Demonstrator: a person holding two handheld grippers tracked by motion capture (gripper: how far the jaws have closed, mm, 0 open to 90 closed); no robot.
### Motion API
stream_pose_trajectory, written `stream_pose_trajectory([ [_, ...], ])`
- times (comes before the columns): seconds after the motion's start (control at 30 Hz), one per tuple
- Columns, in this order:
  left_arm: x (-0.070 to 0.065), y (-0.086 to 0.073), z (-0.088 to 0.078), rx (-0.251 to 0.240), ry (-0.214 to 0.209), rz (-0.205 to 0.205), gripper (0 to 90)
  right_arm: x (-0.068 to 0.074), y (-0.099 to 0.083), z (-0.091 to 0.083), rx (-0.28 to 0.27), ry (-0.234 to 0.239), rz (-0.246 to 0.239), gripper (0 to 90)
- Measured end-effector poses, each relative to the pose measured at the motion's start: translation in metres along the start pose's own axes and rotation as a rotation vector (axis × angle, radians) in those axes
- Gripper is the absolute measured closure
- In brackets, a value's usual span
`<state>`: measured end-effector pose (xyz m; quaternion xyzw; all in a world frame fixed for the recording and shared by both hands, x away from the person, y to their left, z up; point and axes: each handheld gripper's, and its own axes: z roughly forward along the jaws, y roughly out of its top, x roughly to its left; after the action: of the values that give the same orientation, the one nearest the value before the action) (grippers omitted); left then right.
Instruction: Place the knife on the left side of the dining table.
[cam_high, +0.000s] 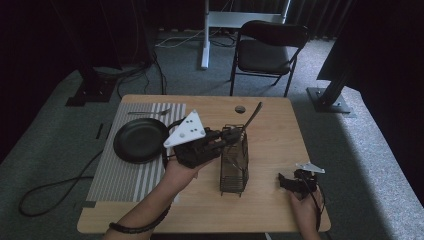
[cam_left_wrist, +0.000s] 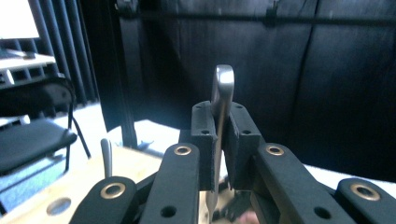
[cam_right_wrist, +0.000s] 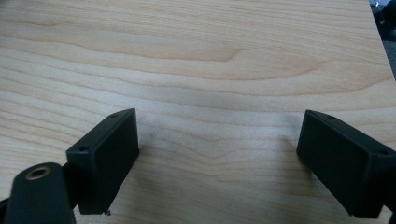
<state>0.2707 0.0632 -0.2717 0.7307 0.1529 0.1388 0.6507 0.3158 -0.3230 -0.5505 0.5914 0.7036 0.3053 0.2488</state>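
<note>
Gleaming dully, the metal utensil handle (cam_left_wrist: 222, 88) is slim, flat and silver-grey with a rounded end, standing upright between the jaws of the left gripper (cam_left_wrist: 219, 140), which are pressed tight against its two flat sides. In the high view the left gripper (cam_high: 231, 136) sits at the top edge of the black wire caddy (cam_high: 234, 167), which stands upright near the middle of the wooden table (cam_high: 270, 125); what kind of utensil it is cannot be told, its working end being hidden. Another handle (cam_high: 254, 116) leans out of the caddy's far end. The right gripper (cam_right_wrist: 217, 154) has its jaws spread wide over bare wood, gripping nothing, and it rests near the table's right front corner (cam_high: 286, 182). No brand, label or writing can be read anywhere.
</note>
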Motion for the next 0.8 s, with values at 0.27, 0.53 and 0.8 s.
stream_pose_trajectory([
  [0.27,0.004,0.008,-0.021,-0.011,0.044,0.011,83.8,0.0,0.0,0.0,0.0,0.0,0.0,11.9],
  [0.53,0.014,0.004,-0.049,-0.007,0.119,-0.001,83.8,0.0,0.0,0.0,0.0,0.0,0.0,12.0],
  [0.8,0.029,-0.013,-0.075,0.021,0.215,-0.03,83.8,0.0,0.0,0.0,0.001,0.0,-0.001,11.9],
])
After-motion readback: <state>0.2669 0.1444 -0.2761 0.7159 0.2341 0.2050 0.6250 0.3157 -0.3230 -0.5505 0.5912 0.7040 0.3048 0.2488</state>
